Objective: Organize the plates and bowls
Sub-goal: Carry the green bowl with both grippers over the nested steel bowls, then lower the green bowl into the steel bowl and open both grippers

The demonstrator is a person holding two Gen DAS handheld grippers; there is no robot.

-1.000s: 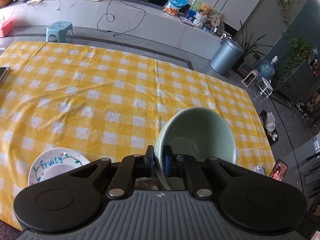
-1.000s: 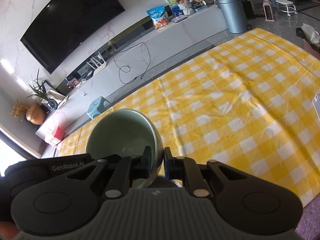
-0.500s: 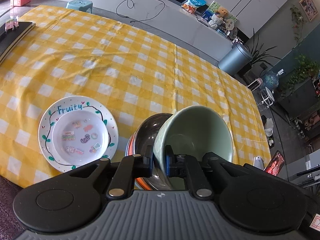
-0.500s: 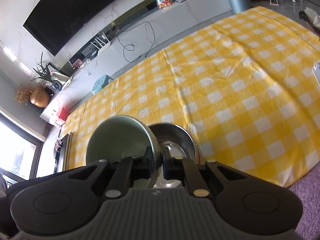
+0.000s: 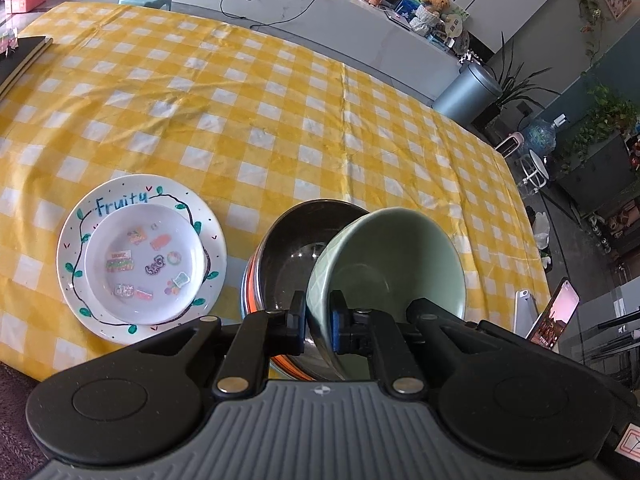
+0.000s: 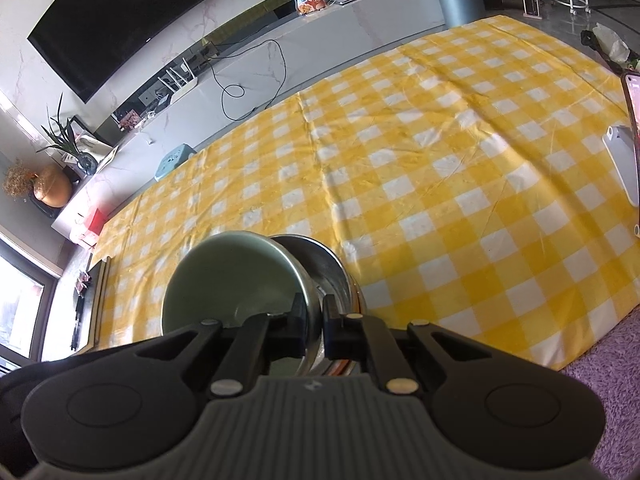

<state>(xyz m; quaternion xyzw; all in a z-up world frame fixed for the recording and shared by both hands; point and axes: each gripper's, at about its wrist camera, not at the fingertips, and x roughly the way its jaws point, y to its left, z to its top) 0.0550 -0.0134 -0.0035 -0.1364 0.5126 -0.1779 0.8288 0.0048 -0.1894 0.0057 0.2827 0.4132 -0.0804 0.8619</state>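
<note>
The green bowl (image 5: 386, 264) is pinched at its rim from both sides: the left gripper (image 5: 318, 322) is clamped on the near-left edge, the right gripper (image 6: 316, 322) on the near-right edge. The bowl is held tilted, partly over the steel bowl (image 5: 296, 248) that sits on the checked worktop (image 5: 280, 120) just beside the stacked plates (image 5: 142, 258). Nesting looks to be the step in hand. It would best be levelled first, centred over the steel rim, then lowered evenly by both grippers together. Release is best saved until the base is felt seated, or a ceramic clack and a slide-off could be risked.
</note>
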